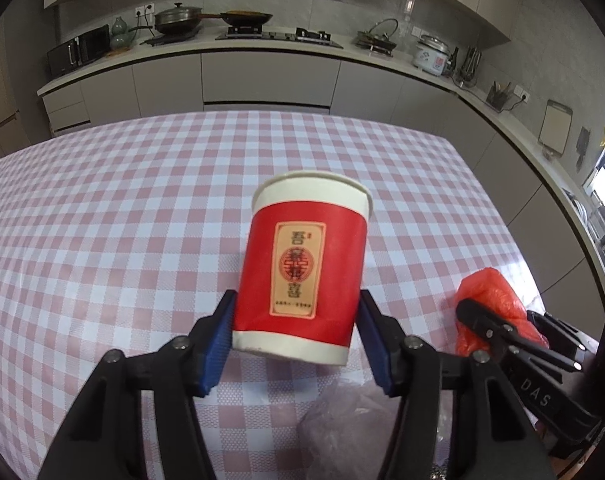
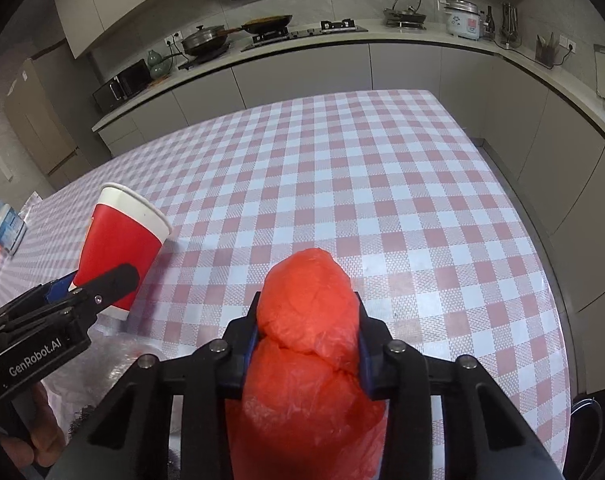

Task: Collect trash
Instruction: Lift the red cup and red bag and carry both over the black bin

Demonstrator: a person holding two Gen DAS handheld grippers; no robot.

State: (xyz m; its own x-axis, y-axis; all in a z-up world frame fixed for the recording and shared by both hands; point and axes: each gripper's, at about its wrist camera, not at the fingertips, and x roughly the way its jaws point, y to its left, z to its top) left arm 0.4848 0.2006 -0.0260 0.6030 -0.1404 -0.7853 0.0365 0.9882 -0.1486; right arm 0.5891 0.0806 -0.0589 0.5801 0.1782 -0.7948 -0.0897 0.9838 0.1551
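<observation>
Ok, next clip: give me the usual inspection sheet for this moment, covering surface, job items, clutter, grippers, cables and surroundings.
Surface: table with pink-and-white checked cloth, mostly bare.
Job's things: red paper cup, tilted, off the cloth; crumpled red plastic bag.
Clutter: clear plastic wrap at the near edge; small blue-labelled container at the far left.
Grippers: left gripper shut on the cup; right gripper shut on the bag.
Cables: an appliance cord by the wall sockets only.
Surroundings: kitchen counter with pans, stove, rice cooker, microwave.
</observation>
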